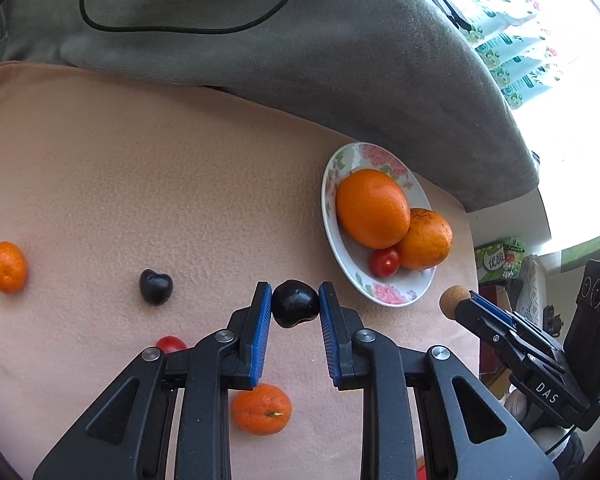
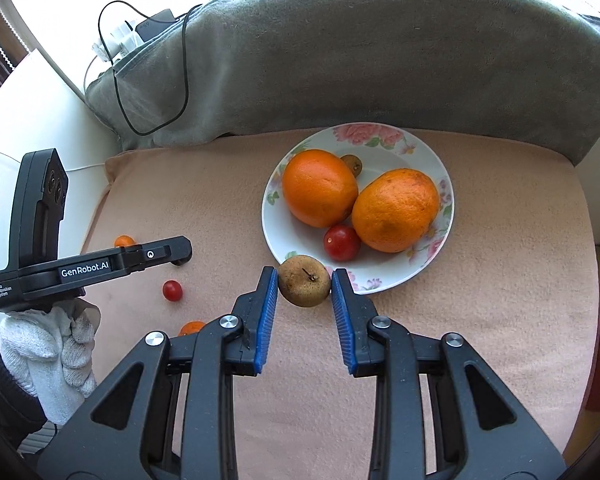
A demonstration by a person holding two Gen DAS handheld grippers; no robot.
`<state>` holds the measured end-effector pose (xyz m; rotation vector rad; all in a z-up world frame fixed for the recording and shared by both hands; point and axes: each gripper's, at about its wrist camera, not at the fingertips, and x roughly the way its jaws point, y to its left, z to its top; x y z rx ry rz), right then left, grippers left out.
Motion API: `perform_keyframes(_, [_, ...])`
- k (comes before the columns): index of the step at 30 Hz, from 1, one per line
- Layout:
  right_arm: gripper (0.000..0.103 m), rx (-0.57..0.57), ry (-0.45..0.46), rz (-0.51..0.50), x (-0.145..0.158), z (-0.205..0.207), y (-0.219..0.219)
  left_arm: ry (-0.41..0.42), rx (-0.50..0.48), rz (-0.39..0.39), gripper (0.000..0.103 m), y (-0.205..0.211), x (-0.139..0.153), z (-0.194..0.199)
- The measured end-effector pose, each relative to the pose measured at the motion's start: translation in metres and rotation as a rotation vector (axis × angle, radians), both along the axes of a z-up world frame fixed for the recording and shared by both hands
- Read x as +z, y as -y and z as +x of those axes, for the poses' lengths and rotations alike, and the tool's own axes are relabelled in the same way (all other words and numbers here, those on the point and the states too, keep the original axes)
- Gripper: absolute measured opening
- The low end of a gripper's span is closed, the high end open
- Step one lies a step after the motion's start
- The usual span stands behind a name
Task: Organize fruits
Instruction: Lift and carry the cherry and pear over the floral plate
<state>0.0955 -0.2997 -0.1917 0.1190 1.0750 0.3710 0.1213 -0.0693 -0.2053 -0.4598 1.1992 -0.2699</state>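
Note:
My left gripper (image 1: pixel 296 306) is shut on a dark plum (image 1: pixel 295 303), held over the pink blanket just left of the floral plate (image 1: pixel 342 266). My right gripper (image 2: pixel 305 287) is shut on a small brown fruit (image 2: pixel 304 286) at the plate's near rim (image 2: pixel 380 284). The plate holds two oranges (image 2: pixel 319 187) (image 2: pixel 395 209), a cherry tomato (image 2: pixel 341 242) and a small brown fruit (image 2: pixel 352 165). On the blanket lie another dark plum (image 1: pixel 156 287), a cherry tomato (image 1: pixel 171 344) and two mandarins (image 1: pixel 7 267) (image 1: pixel 261 409).
A grey towel-covered backrest (image 2: pixel 380 60) with a black cable (image 2: pixel 156 92) rises behind the blanket. The left gripper's body (image 2: pixel 80 268) and a gloved hand (image 2: pixel 48 352) show at the left in the right wrist view. The blanket's right edge (image 1: pixel 474 280) drops off beyond the plate.

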Motion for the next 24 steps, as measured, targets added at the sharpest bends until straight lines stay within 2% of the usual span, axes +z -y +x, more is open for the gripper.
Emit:
perform_keyframes(15, [0.029,-0.013,0.068,-0.041,0.02,0.037,0.025,0.011,-0.083,-0.009,0.022,0.057,-0.001,0.016])
perform_keyframes(24, [0.029,0.0,0.085,-0.061,0.022,0.063,0.025,0.041,-0.131,0.041,0.022,0.08,0.001,0.024])
